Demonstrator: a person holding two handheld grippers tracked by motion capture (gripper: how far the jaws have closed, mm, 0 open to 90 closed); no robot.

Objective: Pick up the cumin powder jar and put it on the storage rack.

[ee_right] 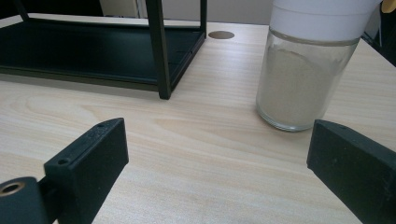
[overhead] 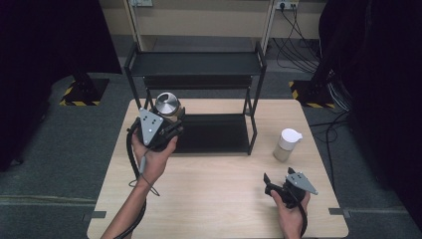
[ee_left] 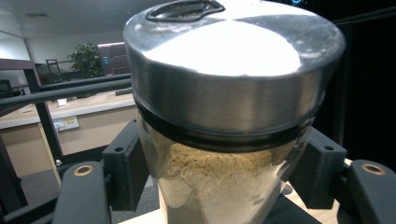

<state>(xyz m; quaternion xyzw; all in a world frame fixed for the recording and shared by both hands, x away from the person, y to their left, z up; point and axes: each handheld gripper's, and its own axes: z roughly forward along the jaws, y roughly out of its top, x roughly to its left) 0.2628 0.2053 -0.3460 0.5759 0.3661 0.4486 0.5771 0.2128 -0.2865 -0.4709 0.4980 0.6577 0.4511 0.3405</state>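
Nearest the person's edge of the pale wooden table (overhead: 219, 199), close to its near right corner, the right gripper (overhead: 276, 185) rested in a hand with its two black jaws standing well apart and nothing between them. In the right gripper view those jaws framed bare tabletop, and just beyond them stood a clear glass jar with a white spouted lid (ee_right: 312, 60), filled with a pale beige powder; in the high view this jar (overhead: 287, 144) stood toward the right edge, apart from the gripper.

Farther in and toward the left edge, the left gripper (overhead: 166, 130) was held in the person's left hand (overhead: 152, 159), its jaws clamped on a clear glass jar with a round brushed-metal lid (ee_left: 224, 121). The left gripper view showed the black pads pressed against the glass on both sides, below the lid, with tan powder inside. This jar (overhead: 167, 105) sat lifted at the left front corner of the black metal two-tier shelf rack (overhead: 199, 64), which stood along the far edge of the table, its lower tray (overhead: 214, 134) lying flat on the wood.
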